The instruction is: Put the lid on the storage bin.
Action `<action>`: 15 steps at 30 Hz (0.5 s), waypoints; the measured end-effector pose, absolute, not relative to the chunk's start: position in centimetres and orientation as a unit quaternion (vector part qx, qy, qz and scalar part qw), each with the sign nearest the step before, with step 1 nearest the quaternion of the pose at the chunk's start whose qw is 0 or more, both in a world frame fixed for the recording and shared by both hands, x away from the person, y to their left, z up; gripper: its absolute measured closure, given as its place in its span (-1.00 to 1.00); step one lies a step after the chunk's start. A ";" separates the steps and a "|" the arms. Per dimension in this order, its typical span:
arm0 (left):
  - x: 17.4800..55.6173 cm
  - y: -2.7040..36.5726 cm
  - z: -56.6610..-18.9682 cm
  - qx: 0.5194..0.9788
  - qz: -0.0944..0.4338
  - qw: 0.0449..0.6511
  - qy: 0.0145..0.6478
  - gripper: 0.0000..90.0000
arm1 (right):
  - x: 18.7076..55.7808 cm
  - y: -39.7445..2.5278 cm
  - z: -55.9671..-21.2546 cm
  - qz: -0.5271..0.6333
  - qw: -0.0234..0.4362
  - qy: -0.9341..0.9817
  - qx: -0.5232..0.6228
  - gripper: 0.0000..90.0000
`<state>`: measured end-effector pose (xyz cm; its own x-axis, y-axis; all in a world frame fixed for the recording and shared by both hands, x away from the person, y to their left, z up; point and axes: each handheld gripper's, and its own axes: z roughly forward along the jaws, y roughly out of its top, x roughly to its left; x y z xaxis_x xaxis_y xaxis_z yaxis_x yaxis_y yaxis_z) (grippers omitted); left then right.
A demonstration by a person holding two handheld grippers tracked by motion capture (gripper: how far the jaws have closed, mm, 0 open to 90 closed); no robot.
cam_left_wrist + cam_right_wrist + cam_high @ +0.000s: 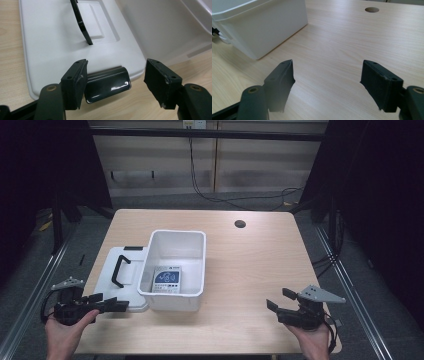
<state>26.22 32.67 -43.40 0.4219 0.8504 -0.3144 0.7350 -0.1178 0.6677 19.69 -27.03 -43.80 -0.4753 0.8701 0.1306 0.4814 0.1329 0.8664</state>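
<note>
Table: light wood, with a round hole near its far edge.
Bin: white, open-topped, left of the table's centre; a printed packet lies flat on its floor.
Lid: white, flat on the table just left of the bin, black handle standing up on top, black latch on its near edge.
Left gripper: at the near left, jaws spread wide, holding nothing; the latch sits between them, right against the left jaw.
Right gripper: at the near right, well apart from the bin, jaws wide open above bare wood, empty.
</note>
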 end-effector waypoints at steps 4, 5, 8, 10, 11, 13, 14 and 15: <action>26.4 32.4 -42.4 0.740 0.078 0.395 0.539 -0.23 | 19.8 -27.0 -43.9 0.460 0.219 0.720 0.471 -0.60; 26.4 32.4 -42.4 0.740 0.078 0.395 0.539 -0.23 | 19.8 -27.0 -43.9 0.460 0.219 0.720 0.471 -0.60; 26.6 32.0 -41.5 0.738 0.077 0.404 0.535 -0.21 | 19.8 -26.6 -43.9 0.459 0.224 0.722 0.466 -0.72; 26.9 31.7 -41.1 0.742 0.076 0.393 0.538 -0.20 | 19.9 -26.4 -44.0 0.454 0.230 0.725 0.464 -0.71; 26.9 31.7 -41.1 0.742 0.076 0.393 0.538 -0.20 | 19.8 -26.2 -44.0 0.448 0.241 0.726 0.462 -0.71; 27.2 31.5 -41.1 0.752 0.073 0.378 0.534 -0.20 | 19.8 -26.0 -44.1 0.448 0.244 0.727 0.460 -0.71; 27.4 31.3 -41.1 0.756 0.072 0.370 0.535 -0.20 | 19.8 -25.8 -44.0 0.452 0.250 0.724 0.458 -0.72; 27.5 31.3 -41.0 0.761 0.068 0.365 0.533 -0.20 | 19.8 -25.8 -44.0 0.452 0.250 0.724 0.458 -0.72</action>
